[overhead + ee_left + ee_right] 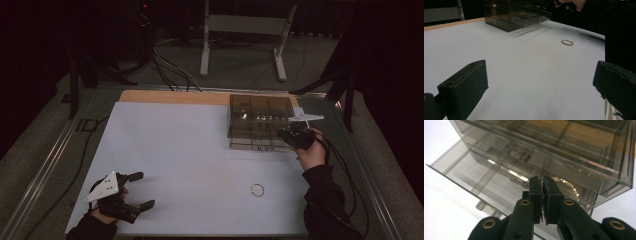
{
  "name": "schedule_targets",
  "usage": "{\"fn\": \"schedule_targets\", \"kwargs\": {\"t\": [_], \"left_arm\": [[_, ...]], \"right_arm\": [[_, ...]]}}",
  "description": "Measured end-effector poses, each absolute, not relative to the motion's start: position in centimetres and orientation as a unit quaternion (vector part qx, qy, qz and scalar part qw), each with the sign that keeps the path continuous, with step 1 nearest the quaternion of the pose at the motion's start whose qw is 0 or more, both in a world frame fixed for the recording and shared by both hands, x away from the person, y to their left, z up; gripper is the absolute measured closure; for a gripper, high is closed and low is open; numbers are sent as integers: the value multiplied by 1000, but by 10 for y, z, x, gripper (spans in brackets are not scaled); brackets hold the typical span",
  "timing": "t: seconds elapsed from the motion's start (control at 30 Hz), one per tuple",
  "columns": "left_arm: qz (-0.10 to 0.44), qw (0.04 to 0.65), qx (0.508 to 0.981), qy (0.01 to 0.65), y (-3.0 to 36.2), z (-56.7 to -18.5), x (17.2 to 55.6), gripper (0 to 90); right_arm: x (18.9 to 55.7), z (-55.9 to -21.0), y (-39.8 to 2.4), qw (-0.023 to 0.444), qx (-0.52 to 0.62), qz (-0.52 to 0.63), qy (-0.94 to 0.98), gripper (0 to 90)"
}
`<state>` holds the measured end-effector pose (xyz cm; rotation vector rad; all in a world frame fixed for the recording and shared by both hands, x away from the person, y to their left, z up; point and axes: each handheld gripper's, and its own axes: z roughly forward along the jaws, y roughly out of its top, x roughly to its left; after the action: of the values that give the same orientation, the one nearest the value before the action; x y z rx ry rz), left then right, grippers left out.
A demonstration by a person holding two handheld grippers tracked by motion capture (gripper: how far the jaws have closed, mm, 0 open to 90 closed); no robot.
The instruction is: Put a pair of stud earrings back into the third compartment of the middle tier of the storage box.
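A smoky clear drawer box [260,112] stands at the mat's far right, one low drawer [461,177] pulled out. My right gripper [288,134] hovers at the box's front right. In the right gripper view its jaws [543,182] are shut, pinching a thin gold beaded bracelet [571,187] that curves out behind them, just above the pulled-out drawer. A second gold bracelet [257,190] lies flat on the white mat, also seen in the left gripper view [567,42]. My left gripper [144,190] rests at the near left corner, open with nothing between its jaws [540,82].
The white mat [175,150] covers a wooden table with metal rails along both sides. Cables trail from the right gripper over the right rail. A white frame stand [245,30] and more cables sit on the floor beyond the table.
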<state>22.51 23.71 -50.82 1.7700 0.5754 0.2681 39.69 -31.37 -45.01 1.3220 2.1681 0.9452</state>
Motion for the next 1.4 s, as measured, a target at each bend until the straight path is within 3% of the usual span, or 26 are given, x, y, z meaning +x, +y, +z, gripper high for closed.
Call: {"fn": "schedule_targets", "kwargs": {"t": [0.6,0.73,0.77,1.1,1.4], "left_arm": [[112,591,760,246,237,-509,226,8],[111,591,760,246,237,-509,226,8],[111,592,760,246,237,-509,226,8],[111,592,759,246,237,-508,225,8],[111,592,760,245,237,-508,225,8]], "right_arm": [[406,-477,-324,187,503,313,784,856],[406,-475,-324,181,506,322,779,767],[405,-471,-323,180,507,328,777,692],[396,-451,-319,180,494,367,767,473],[378,-428,-308,171,462,407,769,198]]}}
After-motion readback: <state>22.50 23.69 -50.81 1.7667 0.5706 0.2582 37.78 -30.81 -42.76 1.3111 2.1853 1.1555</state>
